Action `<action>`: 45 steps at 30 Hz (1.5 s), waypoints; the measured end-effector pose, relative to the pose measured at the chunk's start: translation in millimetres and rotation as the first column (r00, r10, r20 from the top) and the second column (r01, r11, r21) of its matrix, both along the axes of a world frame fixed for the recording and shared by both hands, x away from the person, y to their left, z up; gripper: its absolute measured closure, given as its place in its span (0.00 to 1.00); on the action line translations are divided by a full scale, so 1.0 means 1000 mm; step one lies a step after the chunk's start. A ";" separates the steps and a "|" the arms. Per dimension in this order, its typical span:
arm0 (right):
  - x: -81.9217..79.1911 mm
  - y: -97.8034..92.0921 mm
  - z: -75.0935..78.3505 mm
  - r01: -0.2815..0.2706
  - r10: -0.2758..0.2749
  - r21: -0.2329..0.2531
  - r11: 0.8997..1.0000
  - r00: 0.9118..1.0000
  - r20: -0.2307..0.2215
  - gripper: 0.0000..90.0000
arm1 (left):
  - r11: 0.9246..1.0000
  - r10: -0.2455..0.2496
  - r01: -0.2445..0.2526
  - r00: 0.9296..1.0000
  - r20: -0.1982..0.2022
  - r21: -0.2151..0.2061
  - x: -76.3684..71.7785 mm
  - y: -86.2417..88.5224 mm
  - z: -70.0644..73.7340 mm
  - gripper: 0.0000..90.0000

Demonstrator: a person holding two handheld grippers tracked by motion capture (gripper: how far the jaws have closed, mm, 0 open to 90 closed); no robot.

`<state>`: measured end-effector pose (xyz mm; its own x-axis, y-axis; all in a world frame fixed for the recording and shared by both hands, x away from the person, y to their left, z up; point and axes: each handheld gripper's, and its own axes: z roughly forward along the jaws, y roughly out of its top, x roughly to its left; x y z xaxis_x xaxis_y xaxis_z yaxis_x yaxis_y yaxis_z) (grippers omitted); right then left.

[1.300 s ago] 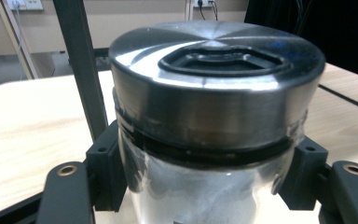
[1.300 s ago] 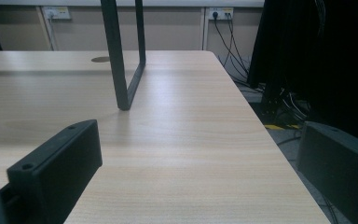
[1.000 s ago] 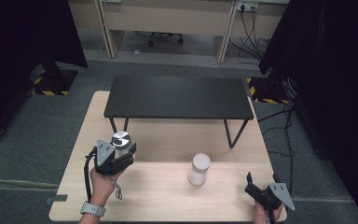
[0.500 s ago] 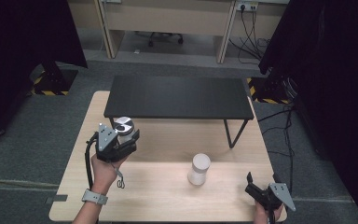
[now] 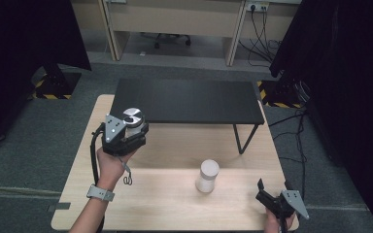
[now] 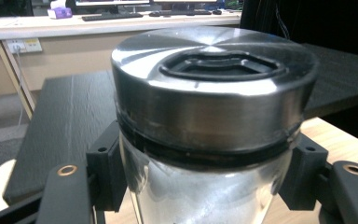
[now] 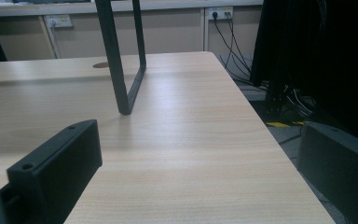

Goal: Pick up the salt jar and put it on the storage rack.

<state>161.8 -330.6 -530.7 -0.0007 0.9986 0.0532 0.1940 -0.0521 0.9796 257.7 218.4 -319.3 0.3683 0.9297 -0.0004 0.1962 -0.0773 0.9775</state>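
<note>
The left gripper (image 5: 126,132) holds a clear glass jar with a brushed-metal lid (image 5: 132,121) upright, lifted just in front of the left end of the low black shelf (image 5: 189,99) that stands on the pale wooden table (image 5: 175,204). In the left gripper view its jaws are closed against the glass body just under the lid's dark seal ring (image 6: 205,156), one on each side. That is a high grip on smooth glass, so the carry is best done slowly with the jar kept vertical; it looks bound for the shelf top, though that is only a judgement. To land it well, raise the base clear of the shelf's front edge before moving forward, then lower it flat and release only once it stands. Well in front of the shelf, towards its right half, a white cylindrical container (image 5: 207,175) stands alone. Farther right, near the table's front corner, the right gripper (image 5: 272,200) rests low, jaws wide apart and empty.
</note>
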 end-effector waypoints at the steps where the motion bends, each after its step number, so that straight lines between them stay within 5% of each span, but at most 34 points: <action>1: 0.000 0.000 0.000 0.001 -0.001 0.001 1.000 1.000 0.000 0.00 | 1.000 -0.001 0.001 1.000 0.002 0.001 0.001 0.000 0.002 0.34; 24: 0.001 0.002 0.001 0.020 -0.020 0.010 1.000 1.000 -0.002 0.00 | 1.000 0.027 -0.027 1.000 0.011 -0.006 0.063 0.003 0.024 0.34; 45: 0.003 0.006 0.003 0.031 -0.031 -0.009 0.999 0.999 -0.018 0.00 | 0.999 0.034 -0.034 0.999 0.019 -0.027 0.102 0.005 0.025 0.34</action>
<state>164.7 -324.8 -527.9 0.0314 0.9985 0.0438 0.2105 -0.0494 0.9763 359.8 223.8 -294.7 0.3368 0.9414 -0.0185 0.1793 -0.0448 0.9828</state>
